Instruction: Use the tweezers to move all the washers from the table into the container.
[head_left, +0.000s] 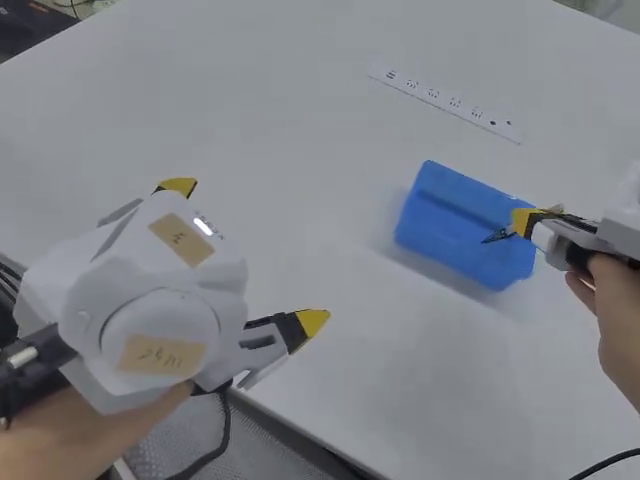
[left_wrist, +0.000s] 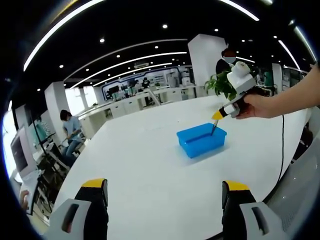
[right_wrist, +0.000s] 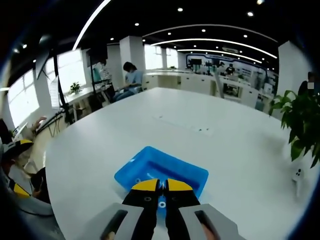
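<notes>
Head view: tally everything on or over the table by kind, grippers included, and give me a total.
container: 1
power strip: 1
tweezers: 1
grippers: 2, the left gripper open, the right gripper shut on the tweezers
Total: 5

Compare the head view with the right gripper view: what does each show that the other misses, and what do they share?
Head view: the tan labels on the left gripper, whose claw stands open, and the dark tip of the tweezers poking from the right gripper over the container.
Right gripper view: a potted plant, a seated person at far desks, and ceiling lights.
Both: the blue container, the white table, the power strip, and the right claw's yellow tips.
</notes>
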